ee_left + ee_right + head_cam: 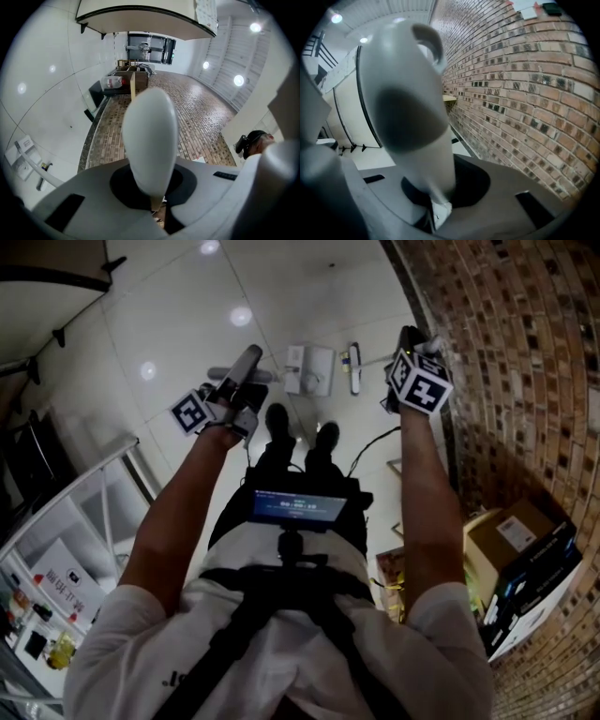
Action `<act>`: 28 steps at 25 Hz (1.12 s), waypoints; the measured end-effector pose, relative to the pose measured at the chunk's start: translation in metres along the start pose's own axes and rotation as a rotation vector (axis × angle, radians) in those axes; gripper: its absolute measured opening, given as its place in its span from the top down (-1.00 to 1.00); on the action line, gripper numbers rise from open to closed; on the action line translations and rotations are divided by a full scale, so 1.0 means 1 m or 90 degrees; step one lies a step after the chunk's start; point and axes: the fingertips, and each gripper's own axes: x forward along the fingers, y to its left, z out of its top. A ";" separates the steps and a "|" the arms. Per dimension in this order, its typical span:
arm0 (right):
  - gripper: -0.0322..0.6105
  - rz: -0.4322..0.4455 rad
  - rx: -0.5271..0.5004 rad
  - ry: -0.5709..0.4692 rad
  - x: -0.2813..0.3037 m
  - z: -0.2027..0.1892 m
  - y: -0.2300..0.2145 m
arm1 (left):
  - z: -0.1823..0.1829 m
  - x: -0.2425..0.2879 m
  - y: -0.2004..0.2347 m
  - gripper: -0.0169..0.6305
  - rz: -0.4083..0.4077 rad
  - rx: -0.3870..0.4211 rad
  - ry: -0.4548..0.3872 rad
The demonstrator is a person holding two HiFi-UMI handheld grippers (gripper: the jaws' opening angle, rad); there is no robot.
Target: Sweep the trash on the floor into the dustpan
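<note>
Head view, left gripper (232, 392) gripping grey handle (248, 364), long axis running forward.

Indoor room, glossy white floor tiles (178, 315), brick wall (525, 352), stacked boxes (514, 532)

White short-sleeve T-shirt (281, 676), small dark print (169, 678) low on its left side (unreadable). Black harness straps (246, 615) cross the chest and carry a black mount (292, 545) with a lit screen (297, 508). Black trousers (230, 517), black shoes (277, 418). Thin black cable (370, 444) runs off beside the screen. Grey moulded shells with dark slots: left gripper (157, 208), right gripper (436, 208). Black-and-white marker cubes: left cube (192, 412), right cube (419, 385).
</note>
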 end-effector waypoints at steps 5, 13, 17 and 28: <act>0.82 0.040 0.044 -0.026 -0.027 0.003 0.010 | 0.007 -0.002 0.004 0.94 -0.002 -0.007 0.009; 0.87 0.058 0.053 -0.049 -0.068 -0.004 -0.011 | 0.004 0.001 -0.003 0.94 -0.019 -0.015 0.016; 0.88 0.049 0.004 -0.077 -0.092 0.010 -0.045 | -0.004 0.013 -0.016 0.94 -0.049 -0.018 0.012; 0.90 -0.042 -0.118 -0.077 -0.092 0.025 -0.217 | -0.081 0.085 -0.024 0.94 -0.041 0.011 0.055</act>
